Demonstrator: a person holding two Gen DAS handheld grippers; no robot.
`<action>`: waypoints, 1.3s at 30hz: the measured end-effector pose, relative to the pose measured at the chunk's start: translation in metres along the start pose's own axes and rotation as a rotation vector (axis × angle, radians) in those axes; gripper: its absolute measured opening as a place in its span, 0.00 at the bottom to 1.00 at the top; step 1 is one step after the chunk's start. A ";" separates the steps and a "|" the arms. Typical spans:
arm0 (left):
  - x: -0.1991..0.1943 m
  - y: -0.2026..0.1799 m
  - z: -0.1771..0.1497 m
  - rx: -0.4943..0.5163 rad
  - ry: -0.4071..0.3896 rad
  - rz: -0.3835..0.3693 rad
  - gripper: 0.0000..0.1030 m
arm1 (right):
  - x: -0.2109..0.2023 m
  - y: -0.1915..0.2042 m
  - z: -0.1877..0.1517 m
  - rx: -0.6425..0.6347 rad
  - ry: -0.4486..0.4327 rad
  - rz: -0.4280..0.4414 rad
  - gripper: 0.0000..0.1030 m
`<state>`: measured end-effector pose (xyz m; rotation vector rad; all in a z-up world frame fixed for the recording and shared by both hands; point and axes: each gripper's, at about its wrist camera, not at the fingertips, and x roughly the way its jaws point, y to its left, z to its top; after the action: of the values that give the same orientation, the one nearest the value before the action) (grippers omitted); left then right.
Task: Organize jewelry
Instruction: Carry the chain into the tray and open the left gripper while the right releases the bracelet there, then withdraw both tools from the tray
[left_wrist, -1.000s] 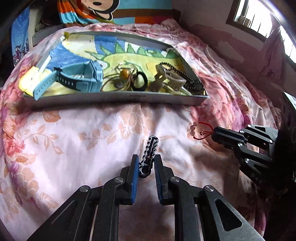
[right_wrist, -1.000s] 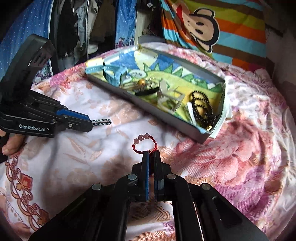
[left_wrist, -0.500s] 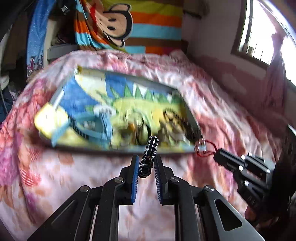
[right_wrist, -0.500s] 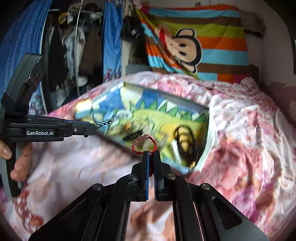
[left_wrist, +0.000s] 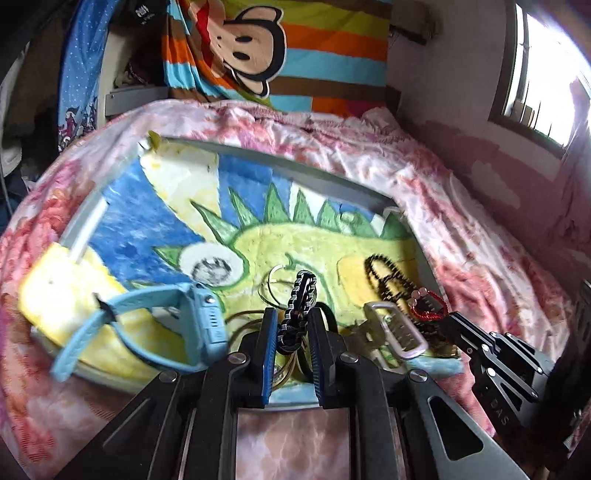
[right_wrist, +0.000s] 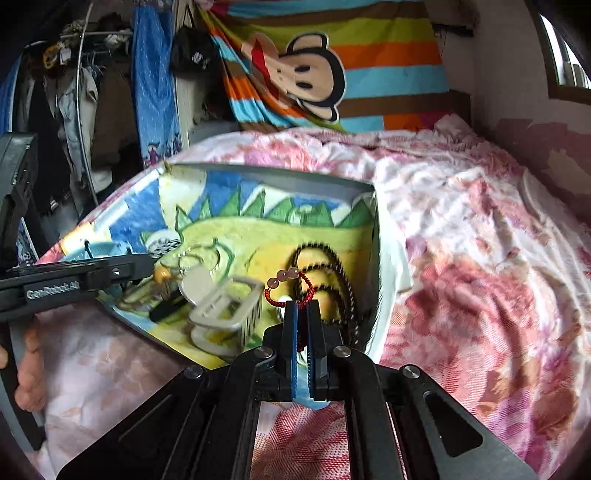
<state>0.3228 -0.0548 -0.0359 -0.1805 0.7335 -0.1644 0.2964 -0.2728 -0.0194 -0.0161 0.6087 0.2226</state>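
Observation:
My left gripper (left_wrist: 291, 325) is shut on a black-and-white braided bracelet (left_wrist: 300, 299) and holds it over the near part of the grey tray (left_wrist: 321, 181). My right gripper (right_wrist: 302, 314) is shut on a red cord bracelet with pink beads (right_wrist: 286, 280) and holds it above the tray's (right_wrist: 295, 177) right half; it also shows in the left wrist view (left_wrist: 428, 306). In the tray lie a light blue watch (left_wrist: 184, 325), a black bead necklace (right_wrist: 332, 273), a silver clip (right_wrist: 229, 306), thin bangles (left_wrist: 273, 291) and a black ring (right_wrist: 166, 310).
The tray has a dinosaur-print lining and sits on a pink floral bedspread (right_wrist: 480, 258). A striped monkey blanket (right_wrist: 332, 74) hangs behind. Clothes hang at the far left (right_wrist: 74, 110). A window (left_wrist: 546, 74) is on the right wall.
Both grippers have lifted off the bedspread and moved forward, carrying their bracelets from in front of the tray to above its contents.

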 end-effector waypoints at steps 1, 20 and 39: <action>0.004 -0.001 -0.001 -0.003 0.009 0.002 0.15 | 0.002 -0.001 -0.001 0.003 0.006 0.005 0.04; 0.006 0.005 -0.002 -0.071 0.077 -0.001 0.24 | -0.007 -0.003 -0.006 0.016 0.005 -0.014 0.39; -0.144 0.003 0.001 -0.099 -0.247 0.061 0.99 | -0.131 0.010 0.029 0.019 -0.213 -0.038 0.95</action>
<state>0.2188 -0.0217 0.0578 -0.2677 0.5009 -0.0460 0.2060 -0.2875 0.0795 0.0145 0.3980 0.1785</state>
